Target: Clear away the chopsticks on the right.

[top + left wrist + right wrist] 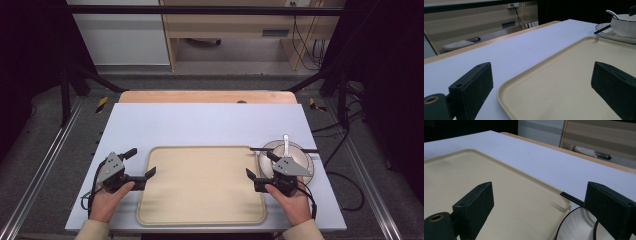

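1. The left gripper rests at the beige tray's left edge, jaws spread wide and gripping nothing, likely a ready pose.
2. The tray lies centred between both hands.
3. The right gripper sits at the tray's right edge, jaws likewise spread, just beside the bowl holding a white spoon, with black chopsticks laid across the plate underneath.

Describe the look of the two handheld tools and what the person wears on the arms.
Each black two-jaw tool, left and right, has blocky jaws, a grey three-cornered plate on top and a trailing black cable. Beige sleeves cover both forearms.

Matt beige plastic tray, glossy ceramic bowl
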`<state>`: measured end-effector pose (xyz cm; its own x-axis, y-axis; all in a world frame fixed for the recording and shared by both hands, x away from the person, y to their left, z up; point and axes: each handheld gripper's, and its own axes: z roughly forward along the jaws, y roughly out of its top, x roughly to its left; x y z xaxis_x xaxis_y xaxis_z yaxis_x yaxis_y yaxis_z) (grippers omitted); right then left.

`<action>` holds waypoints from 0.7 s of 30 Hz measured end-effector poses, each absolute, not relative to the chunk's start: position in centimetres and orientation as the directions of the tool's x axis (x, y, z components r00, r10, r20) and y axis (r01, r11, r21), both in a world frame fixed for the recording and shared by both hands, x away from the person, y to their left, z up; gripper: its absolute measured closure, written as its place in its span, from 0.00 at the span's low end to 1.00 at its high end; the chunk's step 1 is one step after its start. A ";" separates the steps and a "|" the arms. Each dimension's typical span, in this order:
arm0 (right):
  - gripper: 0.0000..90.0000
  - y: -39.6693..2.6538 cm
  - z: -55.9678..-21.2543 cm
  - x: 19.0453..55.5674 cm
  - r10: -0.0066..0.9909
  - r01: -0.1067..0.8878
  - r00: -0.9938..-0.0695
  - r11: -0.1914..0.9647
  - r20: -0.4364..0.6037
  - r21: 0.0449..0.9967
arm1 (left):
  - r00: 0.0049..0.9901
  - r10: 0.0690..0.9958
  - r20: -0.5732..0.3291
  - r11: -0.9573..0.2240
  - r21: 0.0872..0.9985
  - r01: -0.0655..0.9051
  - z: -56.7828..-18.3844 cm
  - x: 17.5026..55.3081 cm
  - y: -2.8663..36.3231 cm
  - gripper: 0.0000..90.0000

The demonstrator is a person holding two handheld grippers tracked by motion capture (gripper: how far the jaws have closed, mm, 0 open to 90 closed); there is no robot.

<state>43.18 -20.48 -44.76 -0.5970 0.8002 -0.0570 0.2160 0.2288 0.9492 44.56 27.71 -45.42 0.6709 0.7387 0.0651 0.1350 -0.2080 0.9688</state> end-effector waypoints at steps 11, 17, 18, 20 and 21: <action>0.30 -20.5 -40.1 41.4 0.751 0.230 -0.627 0.432 -0.207 0.872 | 0.663 0.744 0.078 -0.224 0.965 0.139 -45.5 44.2 27.9 0.04; 0.47 -23.6 -37.6 42.3 0.741 0.316 -0.634 0.510 -0.222 0.800 | 0.658 0.749 0.073 -0.221 0.965 0.144 -45.5 44.3 28.0 0.05; 0.55 -25.4 -37.1 43.3 0.758 0.339 -0.613 0.508 -0.223 0.792 | 0.659 0.748 0.074 -0.221 0.965 0.142 -45.5 44.3 28.0 0.05; 0.59 -26.1 -37.0 43.7 0.764 0.350 -0.604 0.509 -0.226 0.786 | 0.660 0.747 0.073 -0.223 0.964 0.145 -45.6 44.3 27.9 0.05; 0.65 -27.3 -36.9 44.4 0.779 0.366 -0.587 0.498 -0.220 0.786 | 0.661 0.747 0.073 -0.224 0.964 0.147 -45.6 44.3 27.8 0.05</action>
